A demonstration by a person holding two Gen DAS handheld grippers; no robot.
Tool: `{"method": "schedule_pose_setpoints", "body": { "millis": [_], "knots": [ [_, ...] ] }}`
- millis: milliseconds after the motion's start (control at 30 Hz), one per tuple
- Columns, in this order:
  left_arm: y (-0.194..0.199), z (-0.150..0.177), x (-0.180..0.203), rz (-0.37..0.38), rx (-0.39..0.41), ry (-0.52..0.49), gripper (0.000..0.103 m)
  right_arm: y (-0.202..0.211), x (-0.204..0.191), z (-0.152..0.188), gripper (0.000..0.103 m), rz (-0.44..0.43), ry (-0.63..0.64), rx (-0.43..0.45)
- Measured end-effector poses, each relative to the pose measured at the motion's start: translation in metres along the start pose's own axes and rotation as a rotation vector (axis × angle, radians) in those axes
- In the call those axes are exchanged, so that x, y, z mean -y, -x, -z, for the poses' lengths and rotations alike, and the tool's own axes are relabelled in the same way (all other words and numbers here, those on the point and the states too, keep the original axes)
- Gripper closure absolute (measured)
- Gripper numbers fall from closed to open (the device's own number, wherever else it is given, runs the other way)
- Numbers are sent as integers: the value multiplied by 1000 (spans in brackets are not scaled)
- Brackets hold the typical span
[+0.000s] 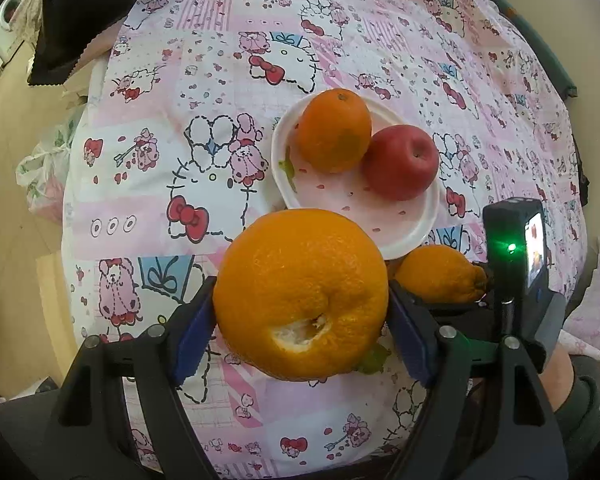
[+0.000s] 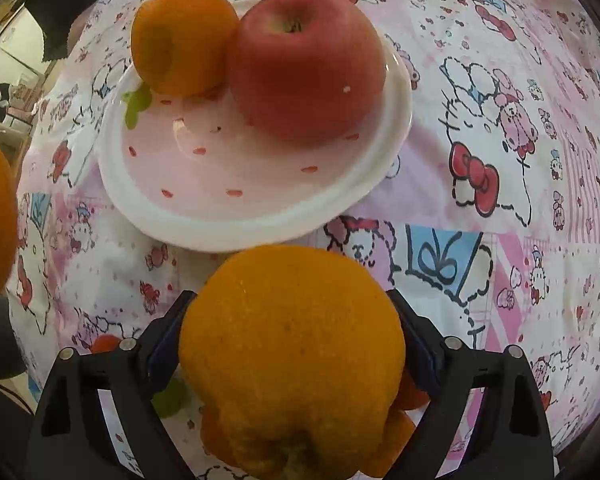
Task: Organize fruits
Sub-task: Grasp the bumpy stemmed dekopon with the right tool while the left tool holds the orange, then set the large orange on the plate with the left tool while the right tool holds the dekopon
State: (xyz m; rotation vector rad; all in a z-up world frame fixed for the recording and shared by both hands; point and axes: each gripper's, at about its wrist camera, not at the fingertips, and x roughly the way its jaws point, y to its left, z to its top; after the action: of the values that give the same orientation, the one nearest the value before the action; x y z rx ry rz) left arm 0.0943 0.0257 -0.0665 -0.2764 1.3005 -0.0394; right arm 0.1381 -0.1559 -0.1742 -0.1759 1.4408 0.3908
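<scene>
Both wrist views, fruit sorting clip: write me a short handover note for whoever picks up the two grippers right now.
Left gripper: fingers pressed on a large orange, held above the tablecloth.
Right gripper: a second orange sits between its fingers; whether the fingers already press on it cannot be told from the views.
Plate: holds a smaller orange and a red apple, touching each other; the near half is bare.
Done: two fruits on the plate.
Left: likely set both oranges on the bare part of the plate. More fruit seems to lie under the right gripper, too hidden to identify.
</scene>
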Motion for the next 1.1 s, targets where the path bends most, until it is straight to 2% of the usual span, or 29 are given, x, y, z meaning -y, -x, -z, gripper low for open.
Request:
{"method": "schedule_pose_setpoints", "body": {
  "millis": [333,667,833,1100],
  "knots": [
    [-6,1,-3,-26,8,-3,26,20,11,1,19,-53,-45,40],
    [-8,1,-10,-77,43,3,26,73,33,13,20,-122,-101,151],
    [-8,1,-14,-86,56,18,26,86,28,17,20,-138,-121,194],
    [2,8,-11,-83,87,-11,26,138,29,13,20,-171,-151,332]
  ]
}}
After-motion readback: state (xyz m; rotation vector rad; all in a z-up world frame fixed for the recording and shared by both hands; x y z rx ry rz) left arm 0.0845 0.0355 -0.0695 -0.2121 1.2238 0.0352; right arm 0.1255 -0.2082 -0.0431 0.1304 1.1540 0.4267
